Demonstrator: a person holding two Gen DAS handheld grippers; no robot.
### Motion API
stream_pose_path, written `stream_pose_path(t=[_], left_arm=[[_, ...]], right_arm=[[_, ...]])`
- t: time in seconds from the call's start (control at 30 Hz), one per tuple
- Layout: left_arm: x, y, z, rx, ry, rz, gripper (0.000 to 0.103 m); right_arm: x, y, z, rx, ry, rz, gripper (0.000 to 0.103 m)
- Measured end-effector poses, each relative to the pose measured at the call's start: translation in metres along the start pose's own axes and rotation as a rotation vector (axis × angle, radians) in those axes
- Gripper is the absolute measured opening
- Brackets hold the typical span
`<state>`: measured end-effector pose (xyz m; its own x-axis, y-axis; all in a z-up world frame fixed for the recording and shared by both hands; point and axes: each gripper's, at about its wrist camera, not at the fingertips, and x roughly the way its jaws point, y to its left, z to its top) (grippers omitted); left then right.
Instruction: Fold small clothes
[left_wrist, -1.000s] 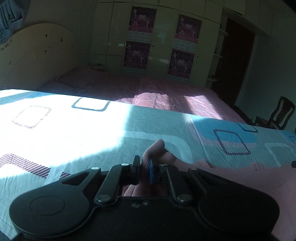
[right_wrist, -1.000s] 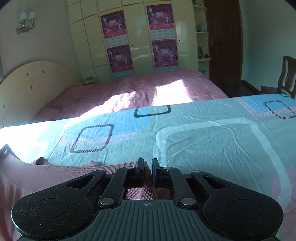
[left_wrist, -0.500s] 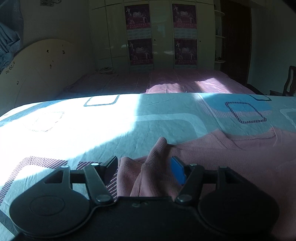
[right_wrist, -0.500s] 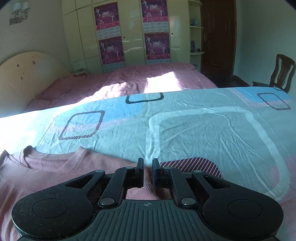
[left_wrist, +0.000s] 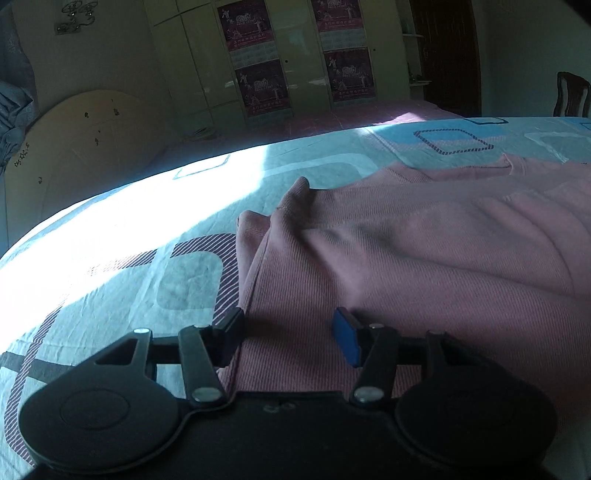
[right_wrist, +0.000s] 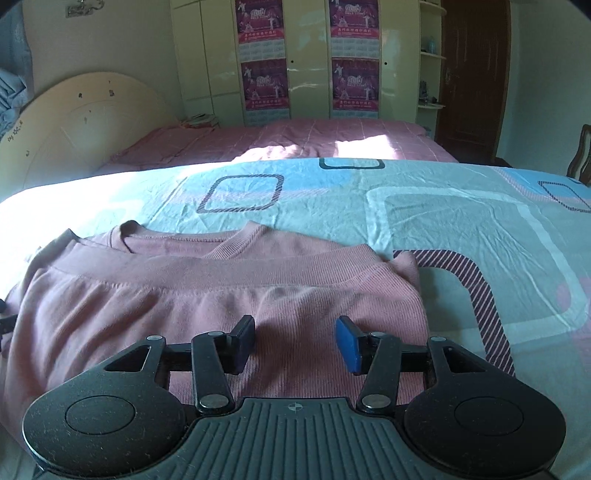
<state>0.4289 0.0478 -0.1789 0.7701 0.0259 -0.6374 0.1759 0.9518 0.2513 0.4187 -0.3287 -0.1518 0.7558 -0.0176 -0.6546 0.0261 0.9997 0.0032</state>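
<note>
Lying folded on the bed (right_wrist: 443, 221), the pink top (right_wrist: 229, 295) fills the lower left and centre of the right wrist view and the centre-right of the left wrist view. Both sets of jaws stand apart, holding nothing. Left gripper (left_wrist: 288, 336) sits at the garment's left edge: dark pad just off the cloth side, blue pad over it. Right gripper (right_wrist: 295, 339) hovers over the cloth near its right edge, both pads above fabric. Long axis of the top runs left-right across the frame, collar at the far side, w/ a folded-over hem band just short of it. Next fold prob. goes sideways, so each gripper is abt equally near its own end; left side looks bunched, w/ a peak sticking up.
</note>
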Motion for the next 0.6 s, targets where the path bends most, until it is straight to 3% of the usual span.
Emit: stream_pose_path(t=[0.07,0.2,0.3,0.47,0.6], left_arm=[[-0.004,0.004,-0.009,-0.018,0.001,0.032,0.054],[-0.013,0.008,-0.016,-0.035,0.007,0.046,0.051],[-0.025,0.010,-0.010,-0.041,0.002,0.018,0.044],[-0.052,-0.002,0.005,-0.074,-0.086,-0.078,0.046],[-0.050,-0.029,0.007,-0.030,-0.080,-0.164,0.047]], right_arm=[[0.012,-0.014,-0.010,-0.020,0.037,-0.083,0.049],[0.013,-0.030,-0.015,0.000,0.029,-0.146,0.048],[-0.005,-0.039,-0.014,0.097,0.013,-0.111,0.048],[-0.038,-0.013,-0.016,0.088,-0.038,-0.001,0.048],[-0.038,0.007,-0.025,0.053,-0.008,0.026,0.048]])
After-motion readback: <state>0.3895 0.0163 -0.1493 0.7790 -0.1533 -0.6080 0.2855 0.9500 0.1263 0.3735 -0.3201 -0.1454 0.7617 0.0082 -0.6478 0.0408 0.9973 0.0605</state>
